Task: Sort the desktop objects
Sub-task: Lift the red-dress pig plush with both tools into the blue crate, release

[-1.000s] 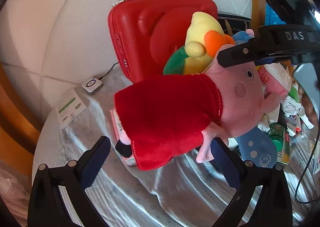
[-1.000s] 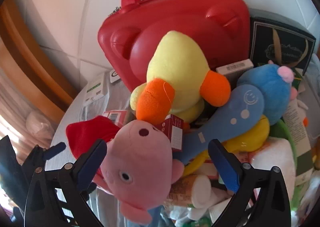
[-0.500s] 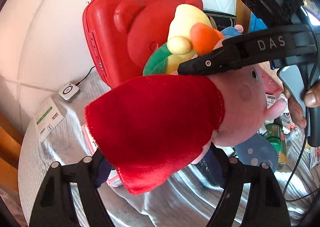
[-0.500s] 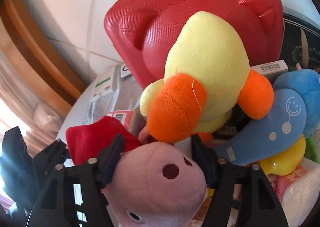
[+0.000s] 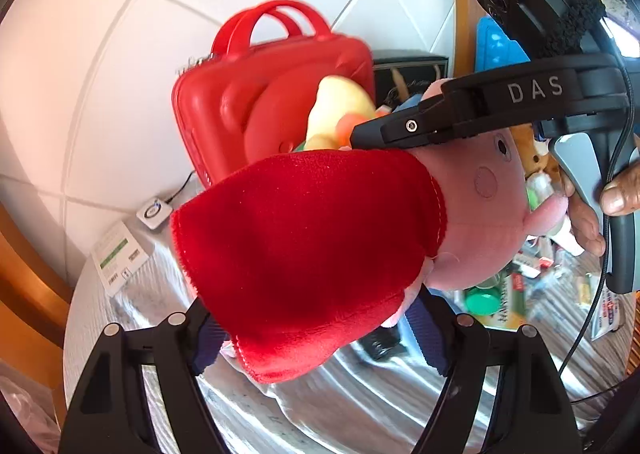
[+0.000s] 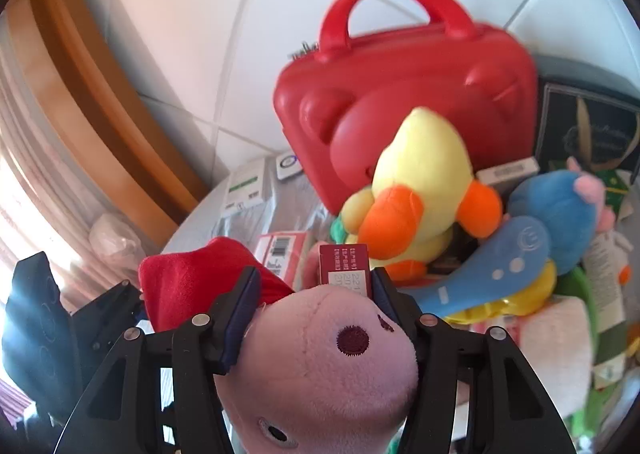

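A pink pig plush [image 5: 480, 210] in a red dress [image 5: 304, 250] hangs in the air above the table. My right gripper [image 6: 314, 314] is shut on its head [image 6: 320, 366]; that gripper shows from the side in the left wrist view [image 5: 360, 134]. My left gripper [image 5: 320, 338] is closed around the lower part of the red dress, its blue pads [image 5: 430, 334] pressed against the plush. The dress also shows in the right wrist view [image 6: 192, 282].
A red carry case [image 6: 404, 86] stands against the tiled wall. A yellow duck plush [image 6: 420, 190], a blue plush [image 6: 556, 214], a blue massager [image 6: 492, 266], small boxes [image 6: 344, 262] and bottles crowd the table's right. A white box [image 5: 116, 254] and a charger [image 5: 154, 210] lie left.
Both grippers closed on the pig plush, the right on its head and the left on its dress. The plush has been lifted off the table, away from the pile.
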The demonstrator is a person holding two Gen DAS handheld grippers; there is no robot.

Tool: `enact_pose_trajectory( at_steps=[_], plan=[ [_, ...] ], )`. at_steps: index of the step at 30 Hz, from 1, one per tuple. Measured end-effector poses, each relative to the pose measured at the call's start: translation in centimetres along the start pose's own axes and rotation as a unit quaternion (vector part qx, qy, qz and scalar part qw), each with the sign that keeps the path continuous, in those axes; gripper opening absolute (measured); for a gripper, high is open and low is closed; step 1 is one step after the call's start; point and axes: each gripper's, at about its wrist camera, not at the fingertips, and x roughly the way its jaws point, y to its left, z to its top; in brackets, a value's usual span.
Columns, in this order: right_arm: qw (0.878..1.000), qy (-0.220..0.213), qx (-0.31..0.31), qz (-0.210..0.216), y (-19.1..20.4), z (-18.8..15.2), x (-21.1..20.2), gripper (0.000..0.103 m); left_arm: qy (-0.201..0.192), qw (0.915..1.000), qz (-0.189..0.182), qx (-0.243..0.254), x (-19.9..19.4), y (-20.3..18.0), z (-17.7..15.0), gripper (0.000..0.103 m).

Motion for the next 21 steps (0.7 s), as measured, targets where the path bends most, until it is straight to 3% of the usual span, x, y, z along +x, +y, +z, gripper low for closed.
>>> enact_pose_trajectory(
  at_steps=[13,21],
  plan=[
    [0.996,-0.074,-0.013,-0.044,2.3,-1.0,-11.0,0.055,-0.066,0.9973,-0.024,0.022,-6.0,-4.6,3.6,0.078],
    [0.989,-0.125,0.008,-0.079,0.8,-2.2,-19.8,0.055,-0.108,0.9897,-0.055,0.077,-9.2,-10.1,7.0,0.078]
  ],
)
